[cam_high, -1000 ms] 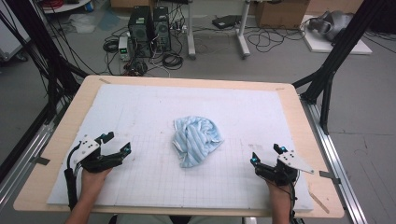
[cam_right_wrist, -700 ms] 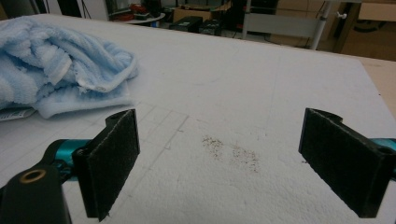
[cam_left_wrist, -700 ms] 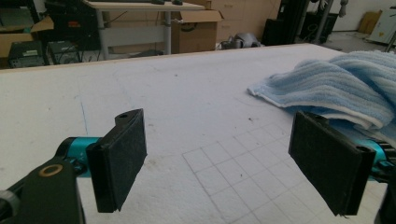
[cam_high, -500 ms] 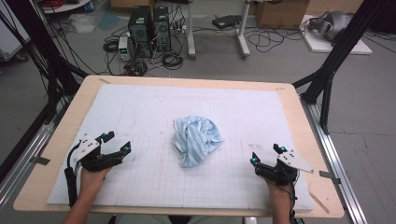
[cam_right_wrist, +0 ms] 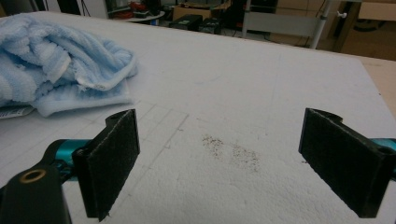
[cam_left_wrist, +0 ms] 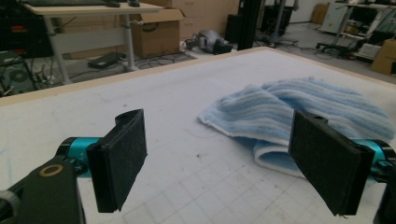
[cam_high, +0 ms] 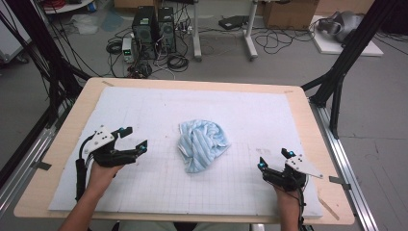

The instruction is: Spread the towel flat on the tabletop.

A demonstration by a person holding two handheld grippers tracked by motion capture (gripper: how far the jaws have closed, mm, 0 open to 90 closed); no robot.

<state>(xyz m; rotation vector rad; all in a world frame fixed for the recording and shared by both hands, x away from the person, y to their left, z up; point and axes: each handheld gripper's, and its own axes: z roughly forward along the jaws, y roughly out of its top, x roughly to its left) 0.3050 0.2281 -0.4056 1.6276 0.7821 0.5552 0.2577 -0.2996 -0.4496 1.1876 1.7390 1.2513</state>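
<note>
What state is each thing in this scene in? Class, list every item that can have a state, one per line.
Blue towel: crumpled in a heap at the middle of the mat, held by nothing.
Left gripper: jaws open, empty, apart from the towel.
Right gripper: jaws open, empty, apart from the towel.
White mat: lying flat on the table, with a dark smudge near the right gripper.

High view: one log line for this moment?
towel: crumpled, mat centre, untouched | left gripper: open, left of towel, apart | right gripper: open, right of towel, apart | phase: pre-grasp
</note>
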